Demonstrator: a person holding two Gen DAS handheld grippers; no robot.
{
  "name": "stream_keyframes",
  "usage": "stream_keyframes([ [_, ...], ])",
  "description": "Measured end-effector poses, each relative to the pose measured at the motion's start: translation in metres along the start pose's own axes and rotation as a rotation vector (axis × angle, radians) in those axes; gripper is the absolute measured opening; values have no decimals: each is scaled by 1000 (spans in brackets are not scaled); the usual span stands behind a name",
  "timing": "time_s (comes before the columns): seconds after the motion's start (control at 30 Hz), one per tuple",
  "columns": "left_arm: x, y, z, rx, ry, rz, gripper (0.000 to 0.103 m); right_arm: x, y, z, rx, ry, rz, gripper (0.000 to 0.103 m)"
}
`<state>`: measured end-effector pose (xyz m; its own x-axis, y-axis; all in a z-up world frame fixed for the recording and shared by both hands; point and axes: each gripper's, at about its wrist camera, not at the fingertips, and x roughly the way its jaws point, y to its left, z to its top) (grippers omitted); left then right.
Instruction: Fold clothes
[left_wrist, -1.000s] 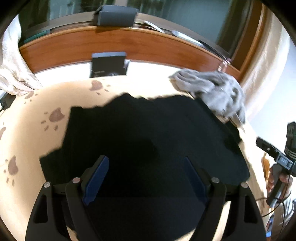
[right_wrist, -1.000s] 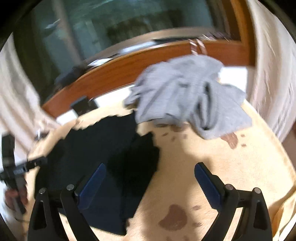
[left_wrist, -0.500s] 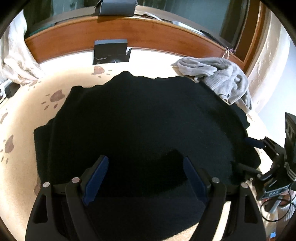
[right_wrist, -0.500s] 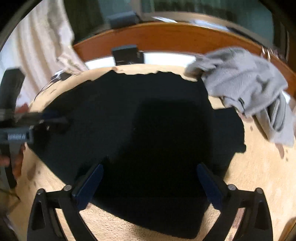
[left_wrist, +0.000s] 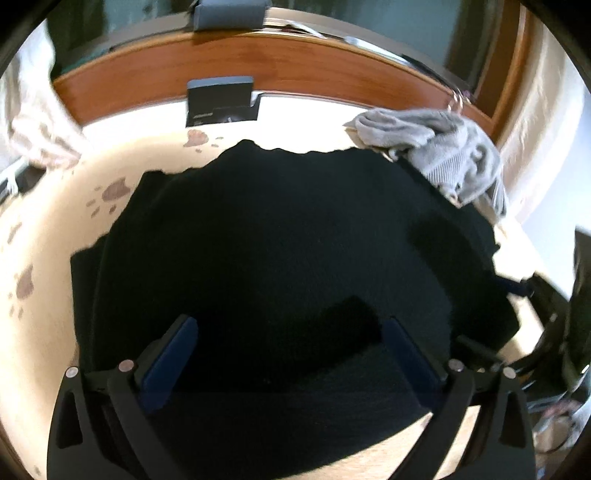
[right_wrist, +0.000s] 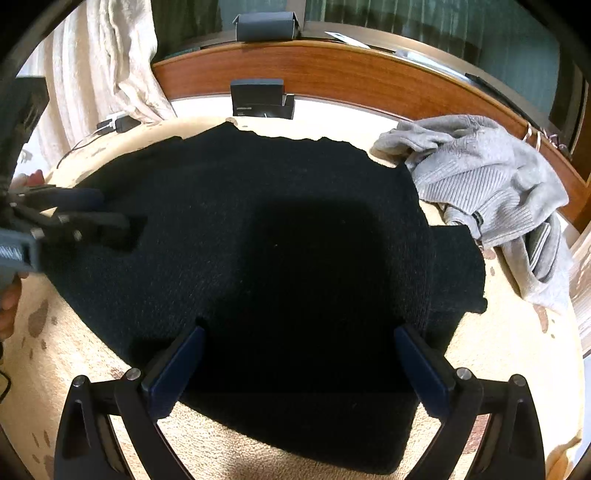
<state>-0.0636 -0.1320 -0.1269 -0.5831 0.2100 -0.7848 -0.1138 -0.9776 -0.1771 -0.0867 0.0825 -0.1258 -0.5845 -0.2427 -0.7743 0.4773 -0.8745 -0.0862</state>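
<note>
Both the left gripper (left_wrist: 288, 347) and right gripper (right_wrist: 299, 354) hover spread wide, grasping nothing, over the black sweater (right_wrist: 277, 229) beside a grey garment (right_wrist: 491, 184).

The black garment (left_wrist: 288, 258) was too dark to show any folds. The right gripper (left_wrist: 517, 291), at the left wrist view's edge, was blurred and cut off. A grey sweater (right_wrist: 487, 184) covered the garment's far corner.

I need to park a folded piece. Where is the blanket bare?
Bare cream paw-print blanket lies right of the black knitted garment, below the crumpled grey sweater; another strip runs along its left edge. The far right corner is crowded.
</note>
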Motion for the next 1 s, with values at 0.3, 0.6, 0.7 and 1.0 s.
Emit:
stream_keyframes([
  [0.3, 9, -6, -10, 80, -53, 82, 102, -17, -19, -1, 92, -50, 31, 103],
  [0.6, 12, -6, -13, 90, -77, 90, 103, -30, -148, -11, 586, -95, 117, 103],
  [0.7, 12, -5, -14, 89, -78, 87, 103, -7, -178, -19, 729, -74, 268, 103],
  [1.0, 13, -6, -13, 94, -75, 89, 103, 23, -175, -9, 771, -89, 496, 102],
])
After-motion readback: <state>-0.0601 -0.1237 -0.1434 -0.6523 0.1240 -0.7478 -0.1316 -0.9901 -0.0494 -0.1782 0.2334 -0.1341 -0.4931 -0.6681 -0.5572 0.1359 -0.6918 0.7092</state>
